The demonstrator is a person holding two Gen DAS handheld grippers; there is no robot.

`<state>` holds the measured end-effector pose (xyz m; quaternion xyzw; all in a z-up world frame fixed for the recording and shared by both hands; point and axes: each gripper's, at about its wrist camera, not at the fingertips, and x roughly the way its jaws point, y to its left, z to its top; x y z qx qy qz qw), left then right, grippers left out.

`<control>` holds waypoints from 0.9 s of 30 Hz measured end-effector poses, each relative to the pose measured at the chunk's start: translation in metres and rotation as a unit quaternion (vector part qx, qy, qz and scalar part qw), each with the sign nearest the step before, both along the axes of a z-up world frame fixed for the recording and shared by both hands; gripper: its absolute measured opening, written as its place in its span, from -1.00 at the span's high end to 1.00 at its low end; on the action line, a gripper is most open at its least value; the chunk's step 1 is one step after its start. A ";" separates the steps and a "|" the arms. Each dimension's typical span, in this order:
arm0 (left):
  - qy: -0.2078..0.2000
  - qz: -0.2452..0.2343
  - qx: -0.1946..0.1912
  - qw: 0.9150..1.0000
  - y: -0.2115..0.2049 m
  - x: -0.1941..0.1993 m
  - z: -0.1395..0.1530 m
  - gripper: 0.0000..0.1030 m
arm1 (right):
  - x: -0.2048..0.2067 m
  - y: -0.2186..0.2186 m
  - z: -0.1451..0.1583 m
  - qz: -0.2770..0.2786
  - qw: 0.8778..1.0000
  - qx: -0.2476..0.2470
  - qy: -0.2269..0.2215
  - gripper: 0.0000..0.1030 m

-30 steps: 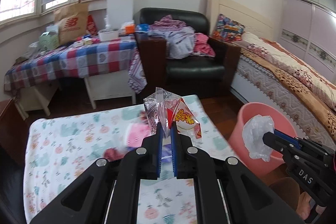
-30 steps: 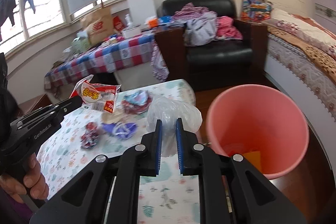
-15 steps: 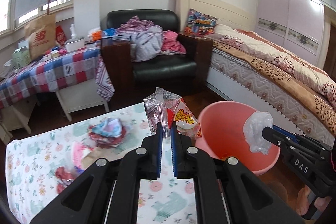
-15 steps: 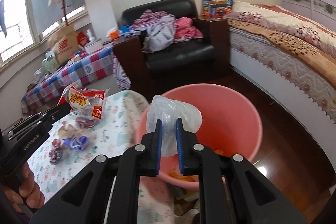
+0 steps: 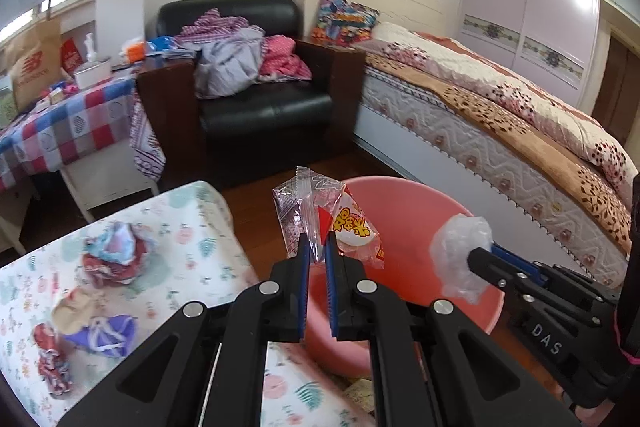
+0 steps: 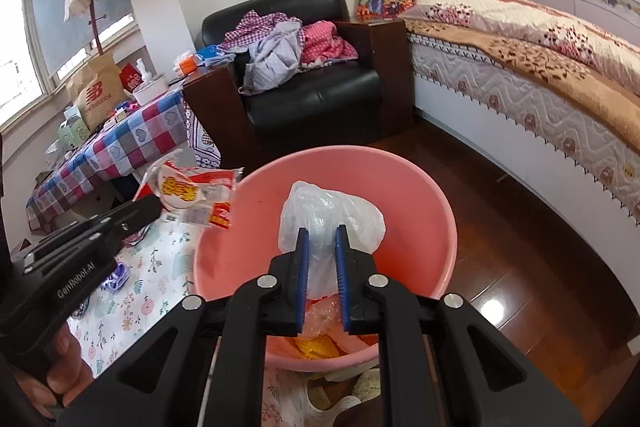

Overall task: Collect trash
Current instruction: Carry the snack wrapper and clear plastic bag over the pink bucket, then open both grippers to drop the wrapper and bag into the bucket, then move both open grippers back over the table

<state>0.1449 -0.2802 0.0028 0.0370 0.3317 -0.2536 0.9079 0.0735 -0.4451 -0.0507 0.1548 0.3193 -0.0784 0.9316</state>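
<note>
a: where's your trash right now?

b: your left gripper (image 5: 316,247) is pinched narrow on the crinkly snack wrapper (image 5: 340,223), hanging at the near rim of the pink bucket (image 6: 420,187). your right gripper (image 6: 321,241) is clamped on the clear plastic bag (image 6: 328,211), over the bucket's mouth.

a: how will they handle?

b: i'd judge both are featherlight, soft and slippery. they may cling to your pads or drift sideways. for the crumpled scraps (image 5: 108,255) on the floral cloth (image 5: 192,227), pinch a bunched fold, not a flat edge.
</note>
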 end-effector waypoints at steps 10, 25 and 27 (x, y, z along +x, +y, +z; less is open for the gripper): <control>0.035 -0.035 0.003 0.999 -0.026 0.010 -0.028 0.82 | 0.010 -0.019 -0.018 -0.013 1.000 0.018 0.020 0.74; 0.047 -0.043 -0.033 0.997 -0.016 0.003 -0.025 0.20 | 0.010 -0.020 -0.024 -0.012 0.999 0.028 0.027 0.42; 0.046 -0.041 -0.036 0.997 -0.014 0.001 -0.022 0.19 | 0.007 -0.017 -0.021 -0.009 0.999 0.029 0.025 0.41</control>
